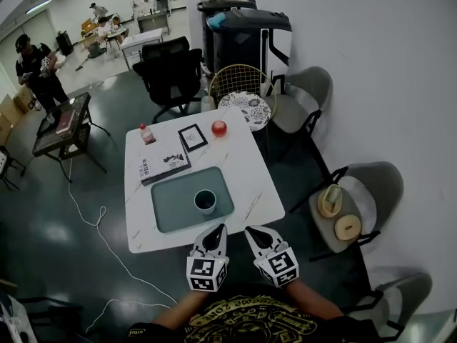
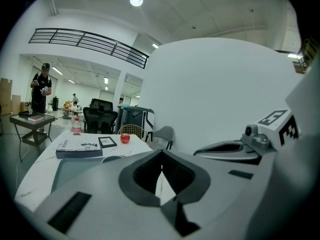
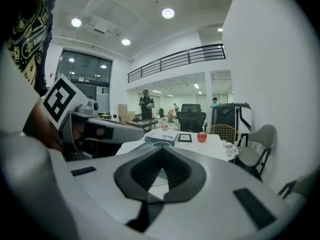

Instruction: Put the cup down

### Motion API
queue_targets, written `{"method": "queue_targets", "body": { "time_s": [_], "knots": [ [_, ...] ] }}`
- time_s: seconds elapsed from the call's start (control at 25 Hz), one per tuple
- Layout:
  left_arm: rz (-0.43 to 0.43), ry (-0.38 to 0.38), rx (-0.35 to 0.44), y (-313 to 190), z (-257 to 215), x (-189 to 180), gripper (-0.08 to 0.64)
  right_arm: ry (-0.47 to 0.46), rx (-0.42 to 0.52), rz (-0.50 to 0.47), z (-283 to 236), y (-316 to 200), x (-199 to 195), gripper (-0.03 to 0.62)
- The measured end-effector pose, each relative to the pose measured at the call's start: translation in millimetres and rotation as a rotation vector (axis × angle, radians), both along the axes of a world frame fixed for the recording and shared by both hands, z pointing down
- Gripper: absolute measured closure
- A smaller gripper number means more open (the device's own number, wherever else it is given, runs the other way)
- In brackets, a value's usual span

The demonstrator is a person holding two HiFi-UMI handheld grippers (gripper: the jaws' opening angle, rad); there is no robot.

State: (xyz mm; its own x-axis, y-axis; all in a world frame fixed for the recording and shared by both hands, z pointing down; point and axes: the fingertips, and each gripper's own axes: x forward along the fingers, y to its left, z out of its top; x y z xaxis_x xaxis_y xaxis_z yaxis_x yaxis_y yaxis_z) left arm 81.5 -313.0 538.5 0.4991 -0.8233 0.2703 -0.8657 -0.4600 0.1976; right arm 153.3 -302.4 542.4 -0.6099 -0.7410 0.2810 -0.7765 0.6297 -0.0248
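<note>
The pale round cup with a dark inside (image 1: 205, 201) stood upright on the grey-green rectangular tray (image 1: 168, 219), toward the tray's right half, with neither gripper touching it. The tray lay on the near part of the white square bench (image 1: 251, 183).

The left gripper (image 1: 216, 229) hovered at the bench's near edge, just short of the tray, its jaws closed tip to tip with nothing between them, as the left gripper view (image 2: 161, 170) showed. The right gripper (image 1: 251, 229) hung just beside it, also at the near edge; its jaws met as well and held nothing (image 3: 159, 180). Each gripper pointed toward the cup, and the two were close together but apart.

Farther along the bench, a dark-covered book (image 1: 163, 168) lay beyond the tray's far left corner. A small black-framed picture (image 1: 193, 137) lay past it, with a red apple (image 1: 219, 128) to its right and a small bottle with a red cap (image 1: 146, 133) near the far left corner. A black office chair (image 1: 170, 70) stood beyond the bench.
</note>
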Motion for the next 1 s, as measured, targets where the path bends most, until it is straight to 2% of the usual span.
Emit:
{"method": "queue_targets", "body": {
  "time_s": [0.28, 0.52, 0.68, 1.0],
  "knots": [
    [-0.056, 0.024, 0.028, 38.3, -21.8, 66.4, 0.549, -0.010, 0.025, -0.099, -17.9, 33.6, 61.8, 0.586],
    [-0.140, 0.021, 0.005, 87.5, -19.3, 97.5, 0.549, -0.046, 0.003, -0.196, -16.1, 65.8, 97.1, 0.586],
    [-0.198, -0.005, 0.006, 115.3, -25.3, 99.6, 0.549, -0.044, -0.005, -0.230, -25.0, 83.8, 107.3, 0.586],
    [-0.348, -0.029, 0.004, 167.2, -13.7, 73.9, 0.549, -0.049, -0.039, -0.379, -6.3, 135.0, 85.7, 0.585]
  ]
}}
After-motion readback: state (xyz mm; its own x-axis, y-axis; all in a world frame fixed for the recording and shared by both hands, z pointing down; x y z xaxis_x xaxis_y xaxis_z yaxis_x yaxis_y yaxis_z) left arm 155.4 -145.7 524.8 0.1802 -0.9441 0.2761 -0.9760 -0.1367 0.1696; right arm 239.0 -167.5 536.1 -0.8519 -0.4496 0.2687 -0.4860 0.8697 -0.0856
